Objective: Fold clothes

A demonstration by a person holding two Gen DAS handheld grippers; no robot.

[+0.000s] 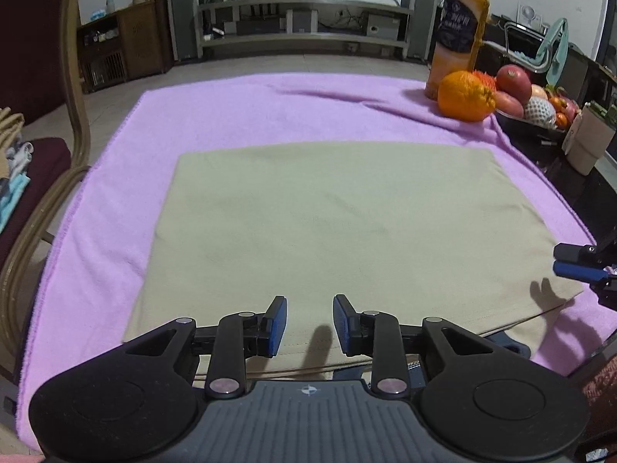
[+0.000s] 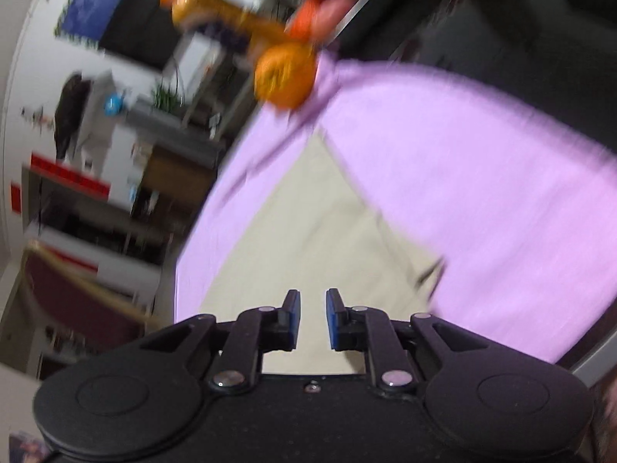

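A beige garment (image 1: 347,231), folded into a flat rectangle, lies on a purple cloth (image 1: 231,115) spread over the table. My left gripper (image 1: 309,324) hovers open over the garment's near edge with nothing between its blue pads. At the garment's near right corner my right gripper (image 1: 557,259) comes in from the right edge, holding nothing. The right wrist view is blurred and tilted. In it the right gripper (image 2: 313,318) stands open above the beige garment (image 2: 308,223), with the purple cloth (image 2: 462,173) beyond.
At the far right corner stand an orange juice bottle (image 1: 461,27), a big orange (image 1: 464,96) and a bowl of fruit (image 1: 532,104). A wooden chair (image 1: 73,77) at the left holds a pile of clothes (image 1: 13,169). Shelves line the back wall.
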